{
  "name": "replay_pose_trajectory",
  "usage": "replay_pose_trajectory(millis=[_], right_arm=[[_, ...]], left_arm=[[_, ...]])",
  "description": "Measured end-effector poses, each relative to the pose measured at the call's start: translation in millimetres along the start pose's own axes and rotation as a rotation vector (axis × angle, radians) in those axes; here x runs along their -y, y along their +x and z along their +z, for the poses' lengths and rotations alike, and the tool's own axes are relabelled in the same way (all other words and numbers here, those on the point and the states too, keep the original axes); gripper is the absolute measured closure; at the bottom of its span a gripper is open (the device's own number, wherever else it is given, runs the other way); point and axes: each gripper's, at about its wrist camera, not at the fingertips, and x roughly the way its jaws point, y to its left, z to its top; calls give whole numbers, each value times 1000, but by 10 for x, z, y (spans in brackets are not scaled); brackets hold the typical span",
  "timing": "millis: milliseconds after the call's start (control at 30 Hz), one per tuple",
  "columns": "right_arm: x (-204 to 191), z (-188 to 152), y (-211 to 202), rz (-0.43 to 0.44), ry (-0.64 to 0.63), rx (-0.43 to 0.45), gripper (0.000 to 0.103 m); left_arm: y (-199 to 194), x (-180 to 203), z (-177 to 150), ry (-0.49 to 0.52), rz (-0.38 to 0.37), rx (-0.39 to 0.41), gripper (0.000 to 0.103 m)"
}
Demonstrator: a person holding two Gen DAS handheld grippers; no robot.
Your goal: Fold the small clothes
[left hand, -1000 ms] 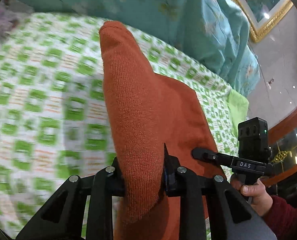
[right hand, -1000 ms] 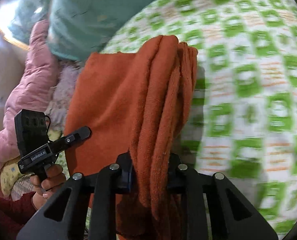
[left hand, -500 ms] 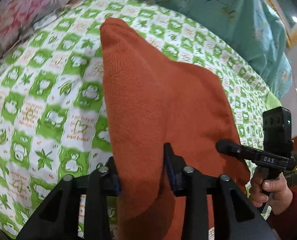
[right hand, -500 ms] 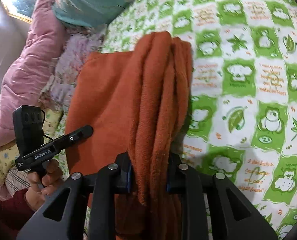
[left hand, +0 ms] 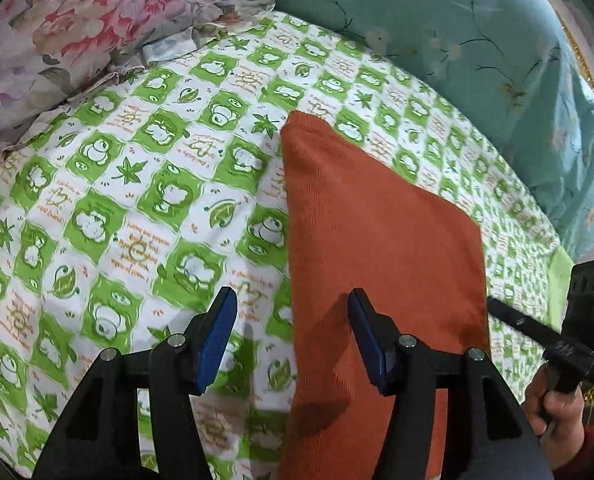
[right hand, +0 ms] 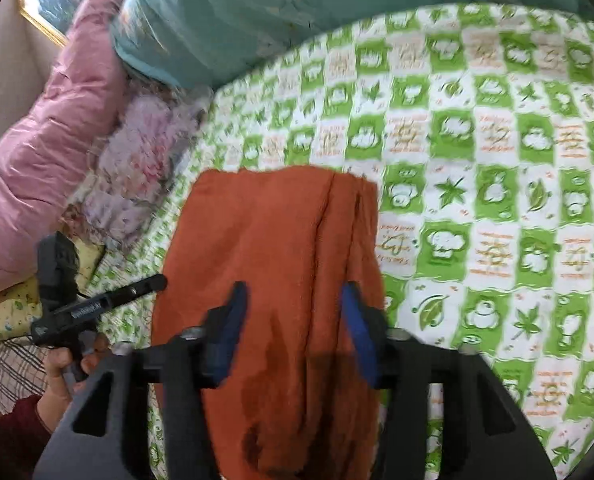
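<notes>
Nearest the left lens: left gripper (left hand: 293, 338) stood with black fingers and blue pads (left hand: 217, 338) spread wide; its jaws had just been opening, and nothing was pinched
Between its fingers: bare sheet (left hand: 117, 200) under the left pad, the cloth's edge under the right pad, neither pad pressing on it
Cloth: orange knit cloth (left hand: 377, 248) lay flat on the sheet as a folded slab, one corner pointing away from the camera
Lower right of the left view: right hand (left hand: 557, 412) gripped the handle of the other tool, just past the cloth's right edge
Beyond the cloth, left view: floral pillow (left hand: 77, 28) at the upper left, teal quilt (left hand: 477, 40) across the top
Nearest the right lens: right gripper (right hand: 293, 320) hung over the cloth (right hand: 265, 260) with its jaws partly apart; they had just been closing a little, the frame was blurred, and the pads seemed to stand clear of the knit
Cloth in the right view: bunched ridges ran down its right side, the near end passing under the fingers
Lower left of the right view: left hand (right hand: 69, 364) held its tool beside the cloth
Further off, right view: pink quilt (right hand: 45, 140) at the left, teal quilt (right hand: 217, 12) behind, the sheet (right hand: 497, 160) stretching right
</notes>
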Motion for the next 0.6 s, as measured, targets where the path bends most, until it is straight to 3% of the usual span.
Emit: replay_pose_trajectory(millis=[67,233,600], right_arm=[[17,-26,127,-39,4,-24,77],[75,-28,175,-40,25,-29,83],[126,-9,172,-66,52,-26,83]], left_arm=[[35,42,26,12,8,2,45],[133,112,35,25,13,-12,45],[228,167,52,31,-3,-49,44]])
